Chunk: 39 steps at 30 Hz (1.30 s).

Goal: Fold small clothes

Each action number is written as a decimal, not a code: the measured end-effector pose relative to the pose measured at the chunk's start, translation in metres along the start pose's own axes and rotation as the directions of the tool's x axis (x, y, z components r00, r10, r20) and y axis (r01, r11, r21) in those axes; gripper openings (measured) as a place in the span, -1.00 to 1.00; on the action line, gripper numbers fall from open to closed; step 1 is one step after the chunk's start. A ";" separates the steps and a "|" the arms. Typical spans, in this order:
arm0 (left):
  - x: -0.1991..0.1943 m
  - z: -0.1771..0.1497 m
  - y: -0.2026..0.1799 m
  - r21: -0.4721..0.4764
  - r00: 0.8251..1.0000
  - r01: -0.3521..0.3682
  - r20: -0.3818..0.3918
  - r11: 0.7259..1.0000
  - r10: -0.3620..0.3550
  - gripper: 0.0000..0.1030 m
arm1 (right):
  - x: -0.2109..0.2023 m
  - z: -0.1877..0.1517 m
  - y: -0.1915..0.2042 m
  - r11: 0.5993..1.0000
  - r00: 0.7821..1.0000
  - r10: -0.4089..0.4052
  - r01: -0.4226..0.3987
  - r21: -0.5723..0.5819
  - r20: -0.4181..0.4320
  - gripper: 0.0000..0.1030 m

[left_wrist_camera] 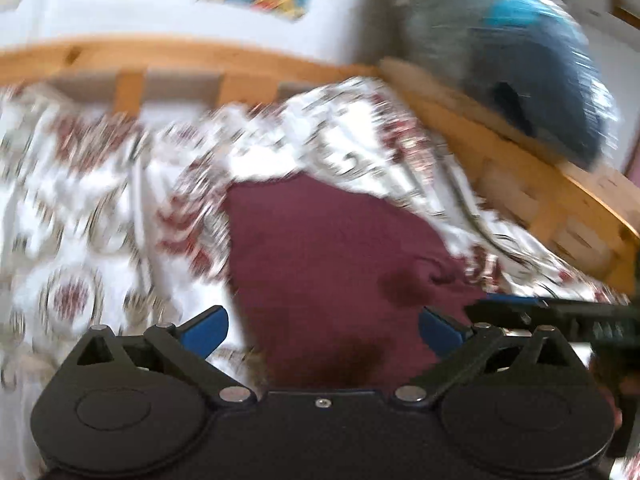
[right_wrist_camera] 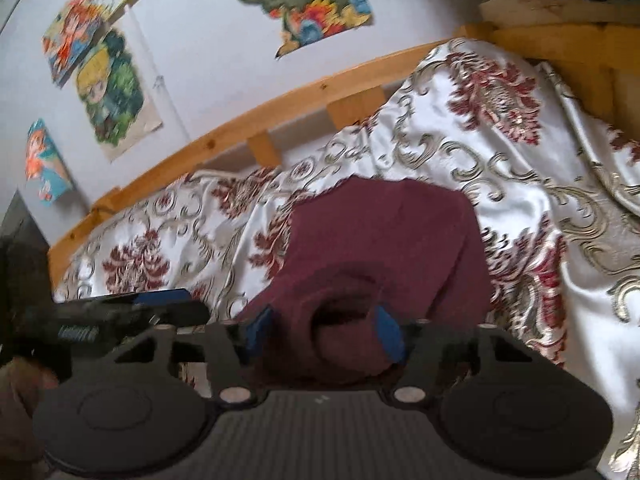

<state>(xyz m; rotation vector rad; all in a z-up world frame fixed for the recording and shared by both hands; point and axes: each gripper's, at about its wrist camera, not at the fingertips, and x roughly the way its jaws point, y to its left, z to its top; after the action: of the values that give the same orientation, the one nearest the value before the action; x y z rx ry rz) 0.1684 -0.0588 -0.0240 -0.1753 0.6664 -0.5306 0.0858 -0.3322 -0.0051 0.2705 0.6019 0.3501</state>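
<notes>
A small maroon garment (left_wrist_camera: 328,256) lies on a white bedspread with a dark red floral pattern (left_wrist_camera: 80,216). My left gripper (left_wrist_camera: 323,330) is open, its blue pads wide apart just above the garment's near edge. In the right wrist view the same garment (right_wrist_camera: 384,236) lies folded with a round opening at its near end. My right gripper (right_wrist_camera: 325,334) is open, its blue pads on either side of that near end. The right gripper also shows at the right edge of the left wrist view (left_wrist_camera: 560,316), and the left one at the left of the right wrist view (right_wrist_camera: 120,312).
A wooden bed rail (right_wrist_camera: 280,108) runs behind the bedspread (right_wrist_camera: 520,184) along a white wall with colourful cartoon posters (right_wrist_camera: 112,92). A grey and blue pile of cloth (left_wrist_camera: 520,60) sits on the rail's right corner. The left wrist view is motion-blurred.
</notes>
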 end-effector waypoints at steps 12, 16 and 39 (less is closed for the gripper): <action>0.026 -0.018 0.008 -0.017 0.991 -0.037 -0.132 0.999 0.035 0.99 | -0.008 -0.038 0.004 0.994 0.996 -0.069 0.063 -0.092 -0.060 -0.86; 0.032 -0.025 0.004 -0.008 0.987 -0.034 -0.156 0.999 0.033 0.99 | -0.002 -0.054 -0.002 0.992 0.990 -0.105 0.098 -0.086 -0.089 -0.86; 0.036 -0.034 0.010 -0.089 0.990 -0.031 -0.141 0.996 0.018 0.99 | 0.046 0.037 -0.094 0.951 0.989 -0.146 0.129 0.280 0.039 -0.86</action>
<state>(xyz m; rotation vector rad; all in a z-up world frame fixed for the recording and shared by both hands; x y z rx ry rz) 0.1753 -0.0688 -0.0730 -0.2162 0.8296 -0.4921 0.1656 -0.4045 -0.0311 0.5034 0.6080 0.1214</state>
